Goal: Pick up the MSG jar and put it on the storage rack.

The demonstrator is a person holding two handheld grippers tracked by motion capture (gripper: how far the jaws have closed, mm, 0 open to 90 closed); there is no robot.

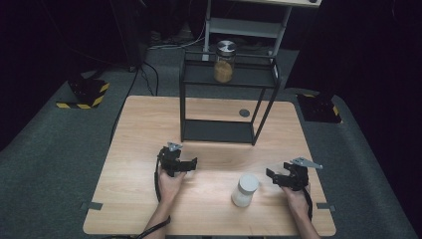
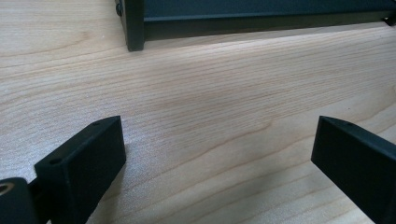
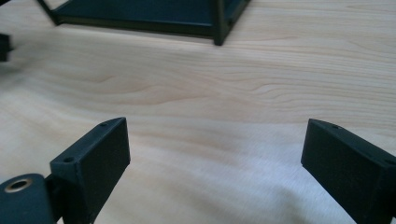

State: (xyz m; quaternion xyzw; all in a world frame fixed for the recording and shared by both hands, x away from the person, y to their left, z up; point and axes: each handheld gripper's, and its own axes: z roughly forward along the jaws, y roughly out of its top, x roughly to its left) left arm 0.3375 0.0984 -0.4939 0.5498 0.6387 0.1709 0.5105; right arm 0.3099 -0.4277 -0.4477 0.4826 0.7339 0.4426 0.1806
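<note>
The squat white cylindrical jar with a rounded white lid point(image 1: 245, 189) stands upright on the pale wood-grain surface point(image 1: 144, 124), near the front edge and right of centre. It lies just to the left of the right gripper point(image 1: 276, 178), whose black fingers point(image 3: 91, 163) point leftward towards it, so the right hand is plainly the nearer one; the left gripper point(image 1: 191, 164) sits well apart on the other side, its fingers point(image 2: 81, 163) aimed across the bare wood. The jar's long axis is vertical, so I judge that a level approach from the side, fingers straddling the body below the lid, is what the coming move turns on.

Both pairs of fingers are released, standing wide with nothing between them: in the left gripper view and the right gripper view alike there is plain wood grain between the flat, matte, block-shaped pads.

The jar looks smooth and slightly frosted, probably plastic or opaque glass, and round enough to roll if it is tipped. Behind it stands a black metal two-tier shelf frame point(image 1: 182, 104) with thin square legs and dark flat trays. On its upper tier rests a clear glass jar with a shiny silver lid and tan contents point(image 1: 224, 62), upright. A small dark round disc point(image 1: 244, 113) lies flush in the wood just right of the frame
</note>
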